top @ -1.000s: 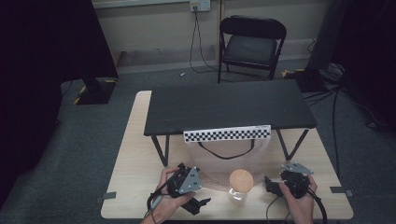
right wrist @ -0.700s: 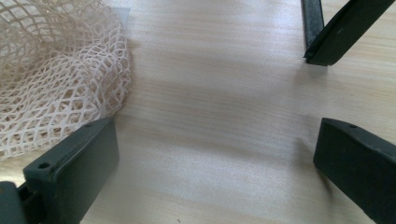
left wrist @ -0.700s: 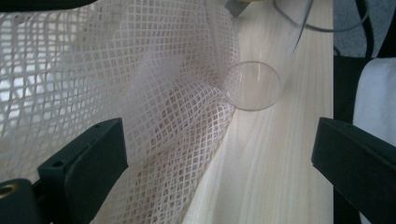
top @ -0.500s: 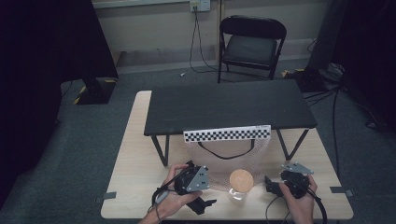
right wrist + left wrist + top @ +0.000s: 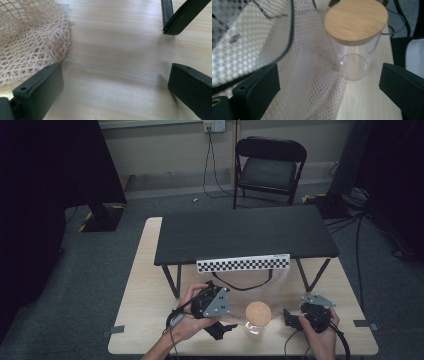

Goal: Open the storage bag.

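Lower centre of high view: glass jar (image 5: 257, 320) with bamboo lid (image 5: 258, 312), base blurred against mesh bag (image 5: 250, 287). Left gripper (image 5: 329, 85) fingers spread wide, empty; right gripper (image 5: 115, 87) likewise, above bare worktop (image 5: 120, 50).

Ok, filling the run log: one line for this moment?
left gripper: open, at jar and mesh bag | right gripper: open, over table
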`<state>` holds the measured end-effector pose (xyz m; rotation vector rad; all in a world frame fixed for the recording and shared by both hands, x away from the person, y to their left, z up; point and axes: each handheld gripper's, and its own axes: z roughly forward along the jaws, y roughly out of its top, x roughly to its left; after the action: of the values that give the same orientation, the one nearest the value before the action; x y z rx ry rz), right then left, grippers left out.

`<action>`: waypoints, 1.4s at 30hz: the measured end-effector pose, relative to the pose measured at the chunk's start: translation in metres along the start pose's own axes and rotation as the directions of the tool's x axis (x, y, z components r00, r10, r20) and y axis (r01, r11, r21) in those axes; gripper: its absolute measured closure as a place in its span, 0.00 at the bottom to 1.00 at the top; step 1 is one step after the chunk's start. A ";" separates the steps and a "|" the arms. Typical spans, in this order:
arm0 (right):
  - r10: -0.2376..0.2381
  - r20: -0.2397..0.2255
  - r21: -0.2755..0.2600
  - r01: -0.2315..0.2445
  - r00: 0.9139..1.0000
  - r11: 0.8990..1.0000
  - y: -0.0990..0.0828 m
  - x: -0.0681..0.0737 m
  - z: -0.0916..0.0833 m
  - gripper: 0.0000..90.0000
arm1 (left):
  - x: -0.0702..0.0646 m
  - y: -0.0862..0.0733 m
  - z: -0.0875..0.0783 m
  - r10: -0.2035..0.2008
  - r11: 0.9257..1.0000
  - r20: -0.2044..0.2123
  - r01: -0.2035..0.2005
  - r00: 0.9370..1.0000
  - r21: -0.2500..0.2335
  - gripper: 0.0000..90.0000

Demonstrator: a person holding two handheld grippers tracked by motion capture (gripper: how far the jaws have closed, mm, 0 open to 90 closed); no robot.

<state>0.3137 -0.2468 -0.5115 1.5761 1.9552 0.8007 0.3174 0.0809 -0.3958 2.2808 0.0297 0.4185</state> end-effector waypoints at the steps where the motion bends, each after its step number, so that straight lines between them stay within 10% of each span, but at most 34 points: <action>1: 0.000 0.000 0.000 0.000 1.000 1.000 0.000 0.000 0.000 0.00 | 0.002 0.003 0.000 -0.005 1.000 -0.001 0.005 1.000 -0.018 0.03; 14: 0.001 0.000 0.000 -0.001 1.000 1.000 0.000 0.000 0.000 0.00 | 0.030 0.016 0.014 0.049 0.998 0.064 -0.047 0.997 -0.033 0.04; 23: 0.001 -0.002 0.000 -0.001 1.000 1.000 0.000 0.000 0.000 0.00 | 0.031 0.009 0.030 0.107 0.990 0.058 -0.112 0.993 0.083 0.06; 33: 0.001 -0.002 0.000 -0.001 1.000 1.000 0.000 0.000 0.000 0.00 | 0.024 0.005 0.044 0.116 0.973 0.097 -0.133 0.988 0.188 0.01; 42: 0.001 -0.001 0.000 -0.001 1.000 1.000 0.000 0.000 0.000 0.00 | 0.017 0.012 0.036 0.040 0.977 0.210 -0.082 0.977 0.199 0.01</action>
<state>0.3137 -0.2469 -0.5115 1.5771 1.9557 0.8025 0.3431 0.0498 -0.4051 2.5254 -0.1070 0.2169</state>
